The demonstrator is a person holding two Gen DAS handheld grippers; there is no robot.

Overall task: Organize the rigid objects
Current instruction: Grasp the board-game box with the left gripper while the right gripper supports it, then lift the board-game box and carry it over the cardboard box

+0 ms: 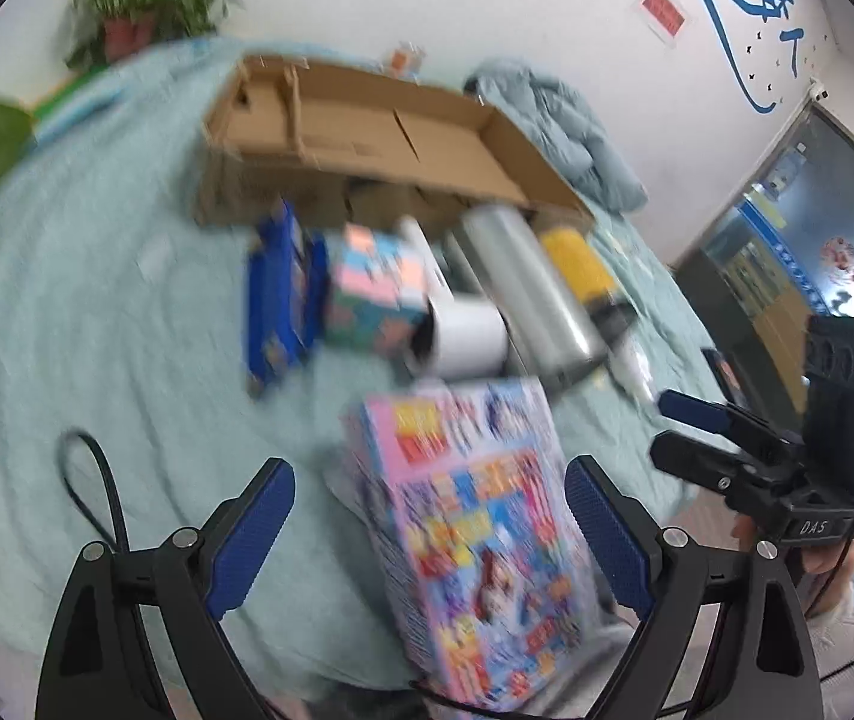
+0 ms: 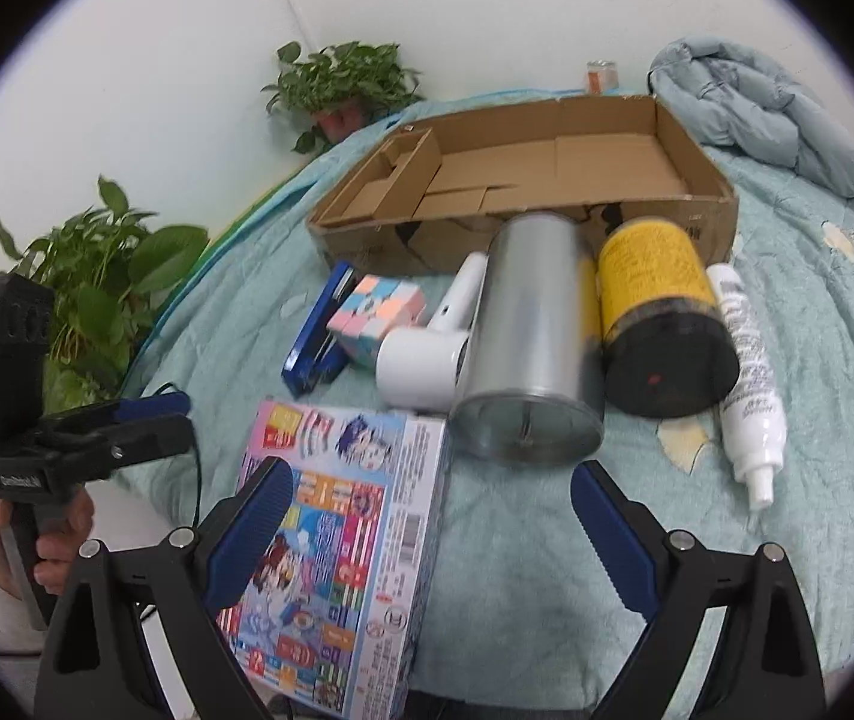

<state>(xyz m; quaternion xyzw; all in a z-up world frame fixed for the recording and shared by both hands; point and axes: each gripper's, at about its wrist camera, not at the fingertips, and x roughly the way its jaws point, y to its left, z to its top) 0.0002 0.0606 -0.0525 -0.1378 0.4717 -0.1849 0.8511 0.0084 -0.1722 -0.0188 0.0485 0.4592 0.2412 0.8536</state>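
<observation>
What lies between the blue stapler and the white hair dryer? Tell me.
A pastel puzzle cube lies between stapler and hair dryer, shown clearest in the right wrist view.

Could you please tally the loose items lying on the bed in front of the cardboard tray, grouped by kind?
Boxes: 2 – toy box, blue box
Canisters: 2 – silver, yellow
Bottle: 1 – white spray bottle
Hair dryer: 1
Puzzle cube: 1
Total: 7

**Surroundings, non-task items**

Teal quilted bedcover [image 2: 547, 570] across the surface; crumpled pale-blue padded jacket [image 2: 757, 102] at far right edge; two leafy potted plants [image 2: 343, 84] [image 2: 103, 264] against white wall; small orange-labelled jar [image 2: 600, 75] behind
</observation>
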